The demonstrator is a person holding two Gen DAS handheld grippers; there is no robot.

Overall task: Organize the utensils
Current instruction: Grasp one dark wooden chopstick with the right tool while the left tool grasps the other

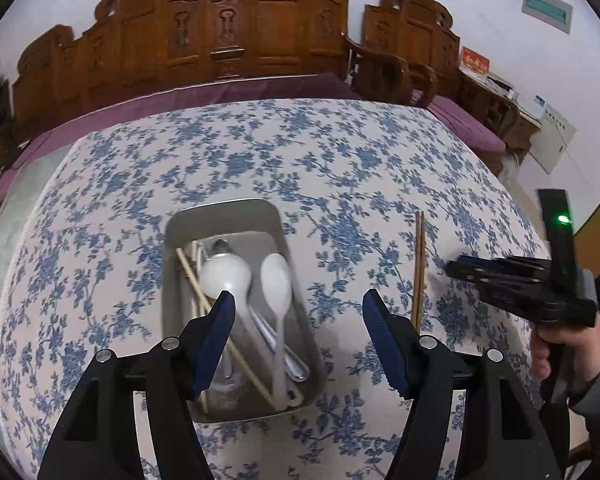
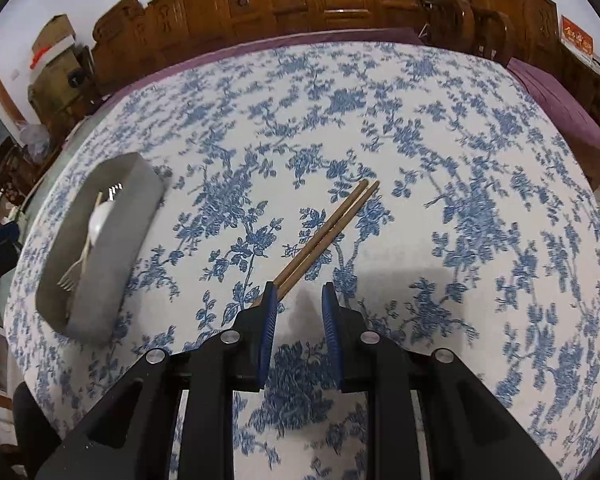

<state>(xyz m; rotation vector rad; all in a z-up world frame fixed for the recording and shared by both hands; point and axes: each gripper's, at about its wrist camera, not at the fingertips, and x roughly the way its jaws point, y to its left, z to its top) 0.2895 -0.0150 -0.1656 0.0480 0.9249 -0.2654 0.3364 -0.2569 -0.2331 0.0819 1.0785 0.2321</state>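
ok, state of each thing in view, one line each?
left hand-held gripper: open, nothing between the pads, above the tray
right hand-held gripper: open, empty, tips near the dark chopsticks
tray: on the tablecloth, holding utensils
white spoons: in the tray
dark chopsticks: paired, flat on the tablecloth, outside the tray
light chopsticks: in the tray

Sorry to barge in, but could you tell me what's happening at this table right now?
A person is sorting utensils with a handheld gripper in each hand. The grey tray on the floral tablecloth already holds two white spoons, a metal fork and light chopsticks. The left gripper hangs over the tray with open, empty jaws. The right gripper is beside the near end of the brown chopsticks left on the cloth, its jaws apart and empty.
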